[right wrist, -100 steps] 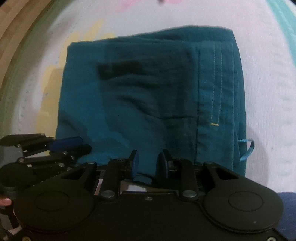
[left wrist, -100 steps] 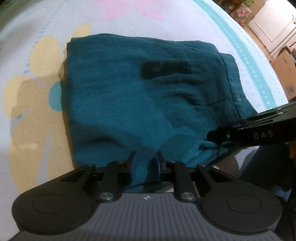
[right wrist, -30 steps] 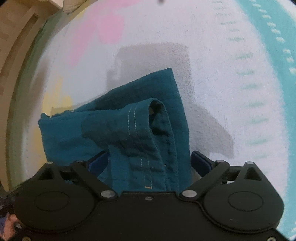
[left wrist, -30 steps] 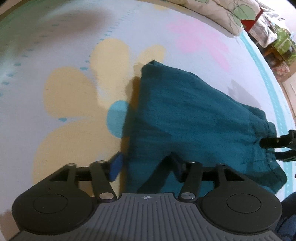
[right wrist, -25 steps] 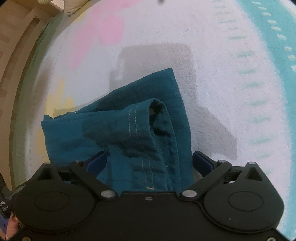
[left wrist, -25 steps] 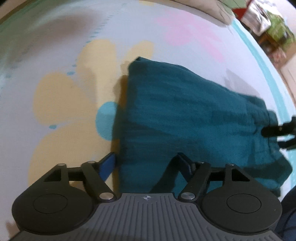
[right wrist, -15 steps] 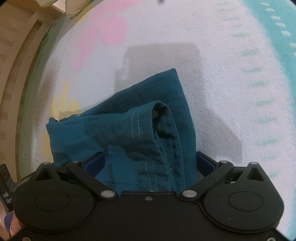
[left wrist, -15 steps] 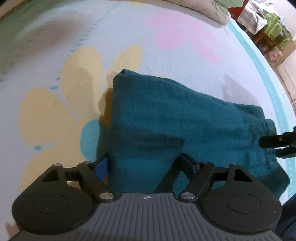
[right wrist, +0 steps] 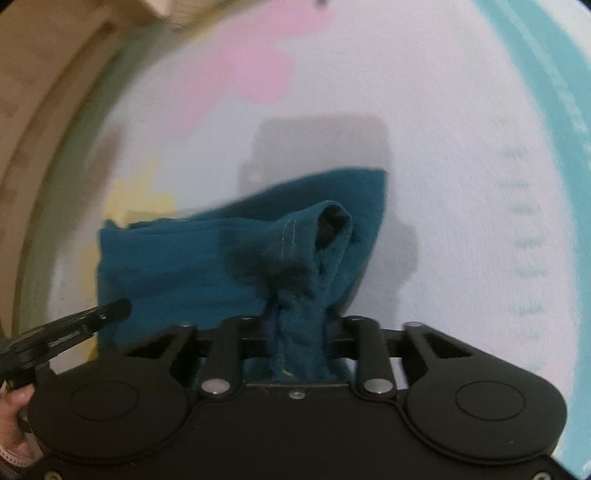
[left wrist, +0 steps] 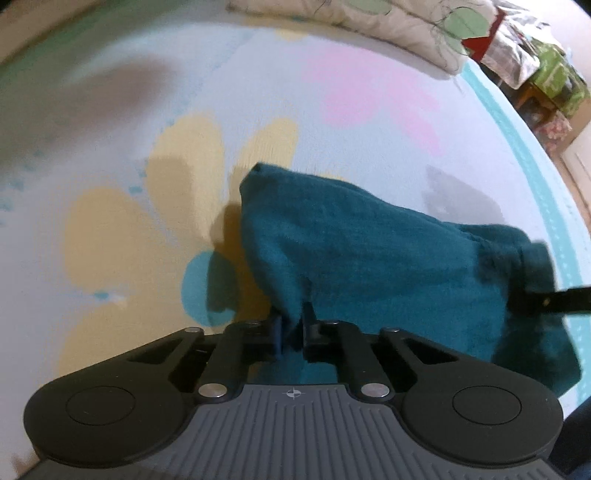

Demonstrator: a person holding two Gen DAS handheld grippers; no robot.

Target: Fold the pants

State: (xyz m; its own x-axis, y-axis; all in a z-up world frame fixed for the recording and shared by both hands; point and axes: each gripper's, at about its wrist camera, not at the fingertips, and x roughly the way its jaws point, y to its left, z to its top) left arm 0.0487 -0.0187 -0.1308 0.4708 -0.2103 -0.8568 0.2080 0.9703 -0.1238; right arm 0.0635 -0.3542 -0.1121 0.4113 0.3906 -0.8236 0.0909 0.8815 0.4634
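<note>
The folded teal pants (left wrist: 369, 254) lie on a pale rug, their near edge raised. My left gripper (left wrist: 291, 332) is shut on the near left corner of the pants. My right gripper (right wrist: 299, 332) is shut on the bunched stitched edge of the pants (right wrist: 229, 258), which hang from it with a looped fold above. The right gripper's fingers (left wrist: 535, 301) show at the right edge of the left wrist view, against the cloth. The left gripper's fingers (right wrist: 96, 317) show at the left of the right wrist view.
The rug (left wrist: 110, 166) has yellow, pink and teal flower shapes and a teal border (right wrist: 535, 55). A pillow or quilt (left wrist: 369, 18) and cluttered boxes (left wrist: 546, 85) lie at the far right. Wooden floor (right wrist: 37, 74) is to the left of the rug.
Both grippers were open around the pants' near edge. Both have now shut on the cloth and lifted that edge a little off the rug.
</note>
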